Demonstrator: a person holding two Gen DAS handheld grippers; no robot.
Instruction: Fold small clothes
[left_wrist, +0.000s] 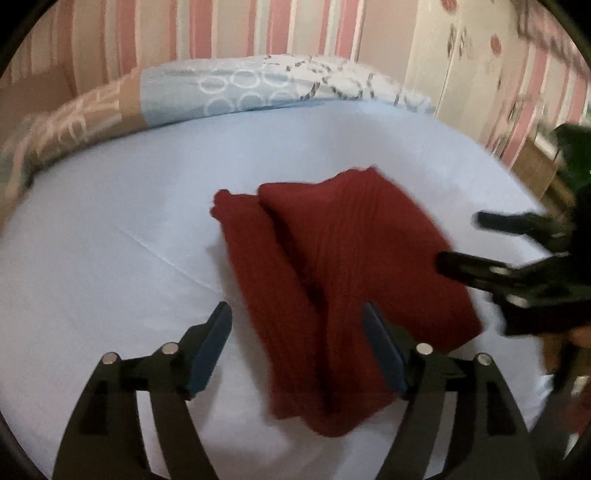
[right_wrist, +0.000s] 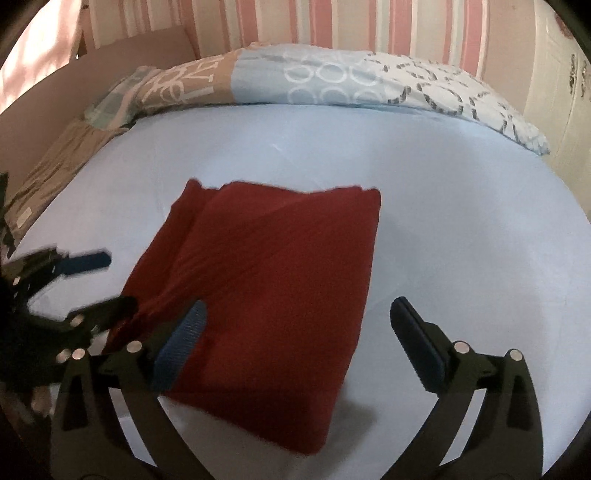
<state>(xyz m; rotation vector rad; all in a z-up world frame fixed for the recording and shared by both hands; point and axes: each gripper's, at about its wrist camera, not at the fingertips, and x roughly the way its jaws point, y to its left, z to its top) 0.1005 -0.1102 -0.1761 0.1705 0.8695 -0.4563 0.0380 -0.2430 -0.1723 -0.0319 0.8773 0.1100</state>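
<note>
Left wrist view first: my left gripper (left_wrist: 297, 347) has its jaws spread wide, blue pads facing each other and pinching nothing. The near end of the red garment (left_wrist: 332, 288) lies between and under them, running away toward 12 o'clock. At 3 o'clock in that view I see my right gripper (left_wrist: 461, 240), blurred, its two dark fingers apart at the garment's right edge; whether the lower finger touches the cloth I cannot tell.

From the right wrist, the right gripper (right_wrist: 299, 339) is likewise spread, gripping nothing, with the left pad over the garment (right_wrist: 266, 295) and the right pad over bare sheet. The left gripper (right_wrist: 107, 280) shows at 9 o'clock, fingers parted, one at the garment's near left corner.

The garment is folded into a rough rectangle with a narrower strip doubled along its left side, lying flat on the light blue bedsheet (right_wrist: 461, 240), about mid-bed. At 12 o'clock a patterned duvet (right_wrist: 332, 77) in tan, pale blue and white with rings is bunched along the far edge. A tan cloth (right_wrist: 55, 170) lies at 10 o'clock off the sheet's corner. Behind, the wall (right_wrist: 332, 22) carries pink and cream vertical stripes, and a cream wardrobe (left_wrist: 461, 55) with floral marks stands at 1 o'clock in the left wrist view.
</note>
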